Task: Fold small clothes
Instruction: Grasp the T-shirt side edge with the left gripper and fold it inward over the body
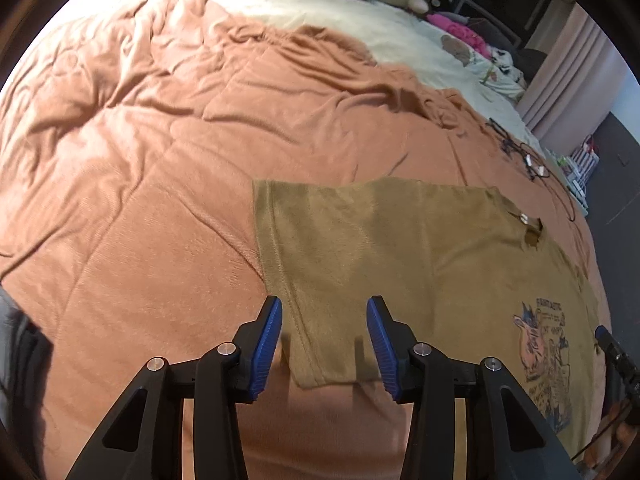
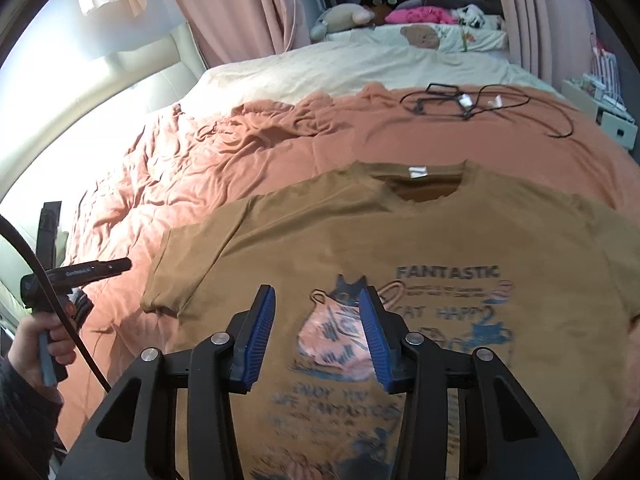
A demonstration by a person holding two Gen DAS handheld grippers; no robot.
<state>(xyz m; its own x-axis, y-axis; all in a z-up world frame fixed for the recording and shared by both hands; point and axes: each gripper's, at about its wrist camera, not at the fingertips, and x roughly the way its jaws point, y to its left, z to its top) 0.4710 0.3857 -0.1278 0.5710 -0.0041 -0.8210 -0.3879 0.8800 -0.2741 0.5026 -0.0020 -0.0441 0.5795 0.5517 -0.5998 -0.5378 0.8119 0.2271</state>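
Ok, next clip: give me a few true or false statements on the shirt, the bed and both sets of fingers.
1. The brown T-shirt lies print side up on the orange blanket. True.
2. The shirt is already folded in half. False: it lies spread flat, sleeve out.
3. The left gripper hovers over the sleeve's edge, fingers apart. True.
4. The right gripper pinches the collar. False: its fingers are open above the cat print.
5. Black cables lie beyond the collar. True.

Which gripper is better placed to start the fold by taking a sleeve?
Probably left: the left gripper hangs open over the T-shirt's sleeve hem. The right gripper sits over the chest print.
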